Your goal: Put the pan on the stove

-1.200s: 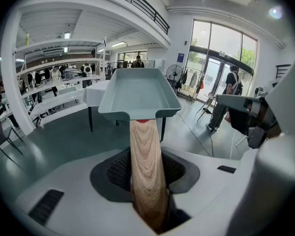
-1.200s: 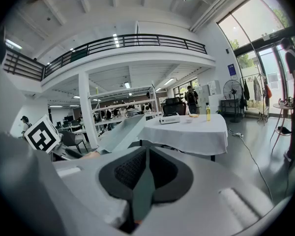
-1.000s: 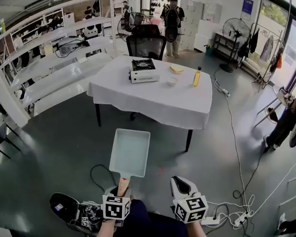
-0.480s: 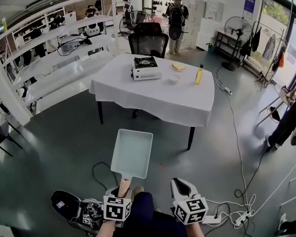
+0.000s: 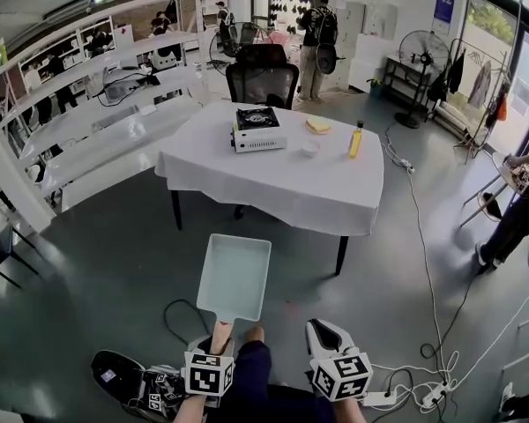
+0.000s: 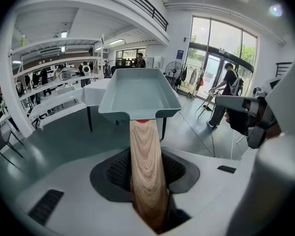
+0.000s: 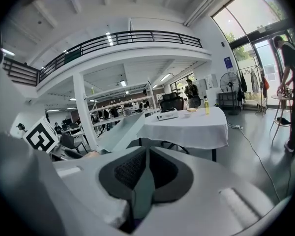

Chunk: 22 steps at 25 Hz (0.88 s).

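pan (image 5: 234, 274) still clamped in left claw (image 5: 214, 349), table (image 5: 273, 173) still well ahead

**The table and what stood on it**

We saw a table (image 5: 273, 183) under a white cloth, standing on the grey floor (image 5: 106, 271). On the cloth were a stove (image 5: 257, 127) toward the far left, a small white bowl (image 5: 309, 147) near it, a flat yellow thing (image 5: 317, 125) behind the bowl, and a yellow bottle (image 5: 353, 139) upright at the right. Cables (image 5: 421, 254) lay on the floor, right of the table.
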Tool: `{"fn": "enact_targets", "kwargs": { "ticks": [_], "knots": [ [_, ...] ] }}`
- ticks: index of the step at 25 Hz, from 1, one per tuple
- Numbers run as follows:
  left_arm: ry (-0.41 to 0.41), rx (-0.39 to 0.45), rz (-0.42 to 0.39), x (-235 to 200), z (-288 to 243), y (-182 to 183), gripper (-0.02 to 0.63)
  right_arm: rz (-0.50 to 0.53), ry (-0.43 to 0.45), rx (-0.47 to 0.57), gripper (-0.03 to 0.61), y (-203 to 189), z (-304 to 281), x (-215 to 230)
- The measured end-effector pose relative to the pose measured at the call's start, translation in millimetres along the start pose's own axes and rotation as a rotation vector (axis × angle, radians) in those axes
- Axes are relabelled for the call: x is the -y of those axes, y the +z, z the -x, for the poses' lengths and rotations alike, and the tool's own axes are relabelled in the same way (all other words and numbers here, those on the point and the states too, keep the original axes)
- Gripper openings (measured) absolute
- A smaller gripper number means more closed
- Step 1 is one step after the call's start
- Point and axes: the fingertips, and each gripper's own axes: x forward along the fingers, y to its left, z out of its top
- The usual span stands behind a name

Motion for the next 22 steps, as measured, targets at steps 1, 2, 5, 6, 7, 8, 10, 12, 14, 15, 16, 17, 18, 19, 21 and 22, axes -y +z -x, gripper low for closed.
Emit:
{"fn": "enact_targets", "kwargs": {
  "ticks": [1,2,5,6,7,8,10,12,14,15,16,17,18,19,21,22],
  "knots": [
    [-0.002,-0.001,-0.002,-1,-5,6,0.135,-0.002,-0.001,-0.001,0.025,3,-6,3],
    [-0.005,-0.001,-0.004,-3,-11,13,0.135,-0.002,-0.002,-0.001,0.025,6,-13,5],
    [-0.013,0.004,-0.005,-9,-27,37,0.135,0.005,-0.005,0.002,0.025,23,-37,16],
    [-0.013,0.005,-0.007,-11,-33,48,0.135,0.005,-0.008,0.004,0.025,30,-46,21],
    [-0.013,0.005,-0.012,-14,-39,59,0.135,0.003,-0.011,0.006,0.025,38,-57,26],
    [-0.012,0.004,-0.019,-18,-45,70,0.135,0.002,-0.014,0.009,0.025,46,-67,30],
    [-0.014,0.001,-0.026,-26,-58,89,0.135,0.004,-0.019,0.015,0.025,60,-87,37],
    [-0.018,0.007,-0.022,-34,-71,109,0.135,0.01,-0.023,0.021,0.025,73,-105,42],
    [-0.021,0.016,-0.018,-42,-82,129,0.135,0.014,-0.03,0.025,0.025,85,-122,49],
    [-0.023,0.02,-0.019,-45,-88,139,0.135,0.015,-0.034,0.027,0.025,91,-130,52],
    [-0.024,0.024,-0.023,-50,-93,148,0.135,0.017,-0.038,0.03,0.025,96,-138,55],
    [-0.025,0.027,-0.028,-54,-98,157,0.135,0.019,-0.041,0.032,0.025,101,-145,57],
    [-0.025,0.031,-0.033,-58,-103,166,0.135,0.021,-0.043,0.033,0.025,106,-152,59],
    [-0.025,0.034,-0.037,-61,-107,174,0.135,0.021,-0.046,0.034,0.025,109,-159,61],
    [-0.029,0.041,-0.042,-67,-116,188,0.135,0.018,-0.055,0.037,0.025,115,-172,66],
    [-0.031,0.043,-0.045,-70,-120,194,0.135,0.017,-0.06,0.038,0.024,118,-179,69]
  ]
}}
